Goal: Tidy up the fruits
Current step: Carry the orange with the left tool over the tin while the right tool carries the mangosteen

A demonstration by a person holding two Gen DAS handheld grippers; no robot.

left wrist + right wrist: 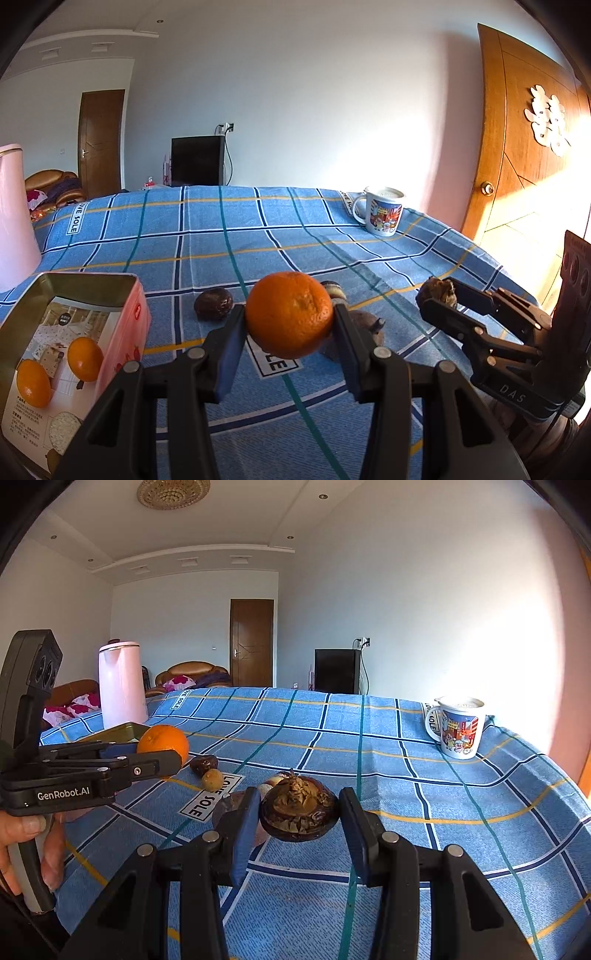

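The left gripper (290, 325) clamps an orange (289, 319) above the checked cloth (221, 240), a tin (92, 291) with two oranges at its 9 o'clock. The right gripper (297, 812) pinches a dark, dried fruit (298, 812). A mug (458, 727) stands at 1 o'clock.
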